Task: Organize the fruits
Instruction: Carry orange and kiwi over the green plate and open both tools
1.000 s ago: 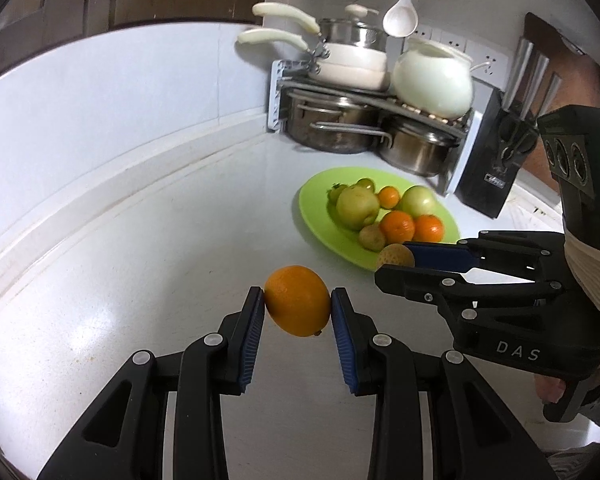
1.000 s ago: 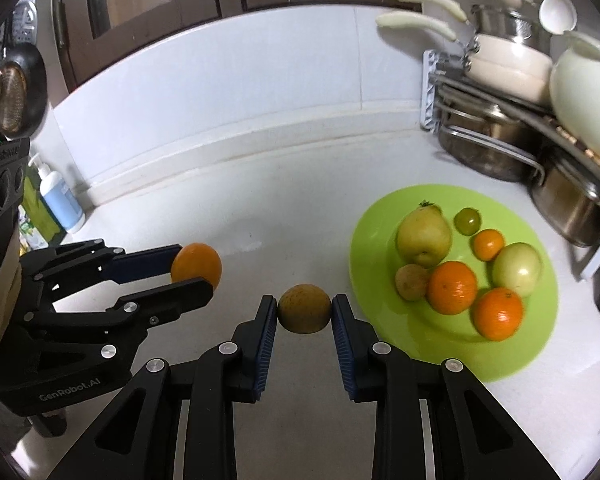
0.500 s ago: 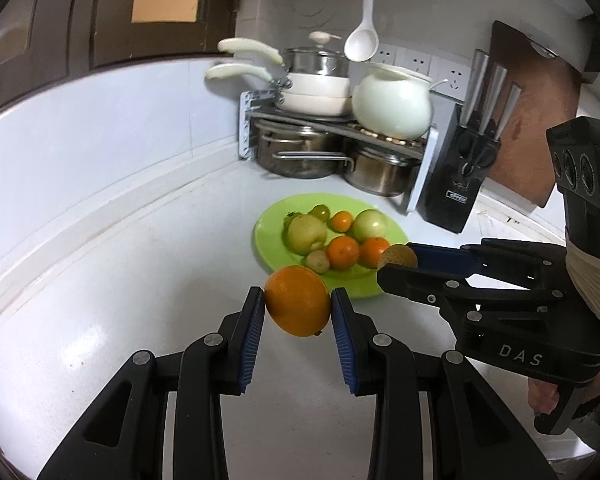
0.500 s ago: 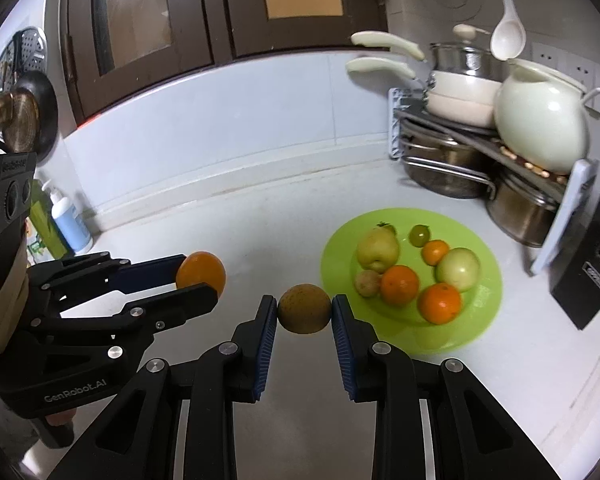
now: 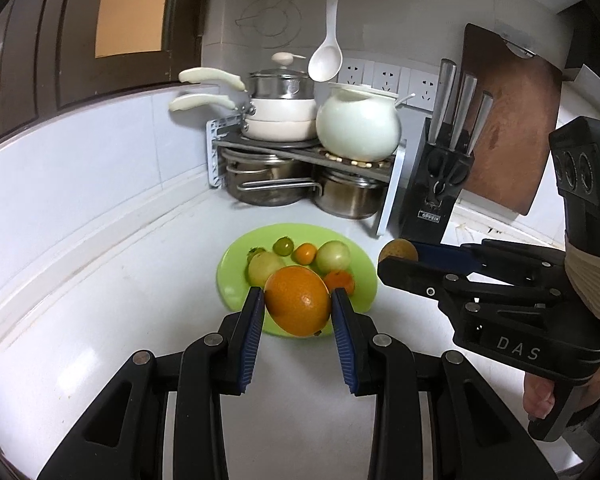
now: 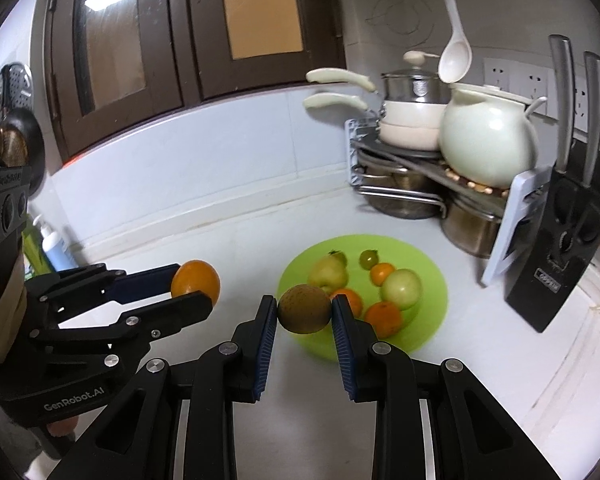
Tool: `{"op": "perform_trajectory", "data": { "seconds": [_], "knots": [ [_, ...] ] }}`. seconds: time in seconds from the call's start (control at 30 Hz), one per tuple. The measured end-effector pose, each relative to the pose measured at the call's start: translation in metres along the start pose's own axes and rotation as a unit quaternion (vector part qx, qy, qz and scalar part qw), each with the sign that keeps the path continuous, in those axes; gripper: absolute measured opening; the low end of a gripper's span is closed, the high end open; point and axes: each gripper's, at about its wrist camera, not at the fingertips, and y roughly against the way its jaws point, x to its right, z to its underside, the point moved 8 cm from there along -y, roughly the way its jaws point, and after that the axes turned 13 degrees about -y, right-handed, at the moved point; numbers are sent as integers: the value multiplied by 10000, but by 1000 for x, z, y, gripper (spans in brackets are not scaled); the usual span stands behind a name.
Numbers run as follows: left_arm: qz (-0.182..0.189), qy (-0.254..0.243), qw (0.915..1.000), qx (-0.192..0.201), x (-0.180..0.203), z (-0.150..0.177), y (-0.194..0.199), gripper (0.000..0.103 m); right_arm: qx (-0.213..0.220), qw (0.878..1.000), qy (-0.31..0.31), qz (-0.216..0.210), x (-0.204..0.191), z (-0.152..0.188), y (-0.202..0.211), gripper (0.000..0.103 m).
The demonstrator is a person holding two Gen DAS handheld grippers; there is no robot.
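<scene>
Both grippers have lifted and tipped up since a second ago, so the green plate point(image 5: 236, 280), which sat to the right of the left jaws and beside the right jaws, now lies straight beyond both pairs of fingertips, with more of the wall and the pot rack point(image 5: 300, 152) in view.

The left gripper point(image 5: 297, 305) has its jaws closed narrowly on an orange point(image 5: 298, 300), the blue pads pressing it on either side. Held above the white counter point(image 5: 100, 320), the orange hides the near part of the plate behind it. Just past the jaws, on the plate, lie a pale green pear point(image 5: 265, 267), a small green fruit point(image 5: 283, 246), a small orange fruit point(image 5: 304, 253), a green apple point(image 5: 333, 257) and another orange fruit point(image 5: 340, 281) peeking out at the right pad.

The right gripper point(image 6: 304, 307) has its jaws closed on a brown round fruit point(image 6: 304, 309), also held off the counter, in front of the plate's near rim. To the left of these jaws the left gripper appears with its orange, level with them and apart. To the right of the left jaws, the right gripper shows with the brown fruit at its tips.

Far beyond the jaws stand a knife block point(image 6: 560, 264) and a white pot point(image 5: 358, 128) on the rack.
</scene>
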Motion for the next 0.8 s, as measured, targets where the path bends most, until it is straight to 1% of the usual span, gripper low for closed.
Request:
{"op": "perform_trajectory", "data": {
  "seconds": [0.23, 0.43, 0.8],
  "knots": [
    [-45, -132, 9999, 18, 8, -20, -11, 34, 124, 9999, -45, 99, 17, -16, 3, 30],
    [-17, -136, 9999, 55, 11, -36, -20, 34, 202, 9997, -1, 164, 26, -28, 2, 30],
    [-30, -98, 9999, -102, 9, -53, -52, 34, 138, 9996, 80, 234, 46, -50, -16, 30]
  ]
}}
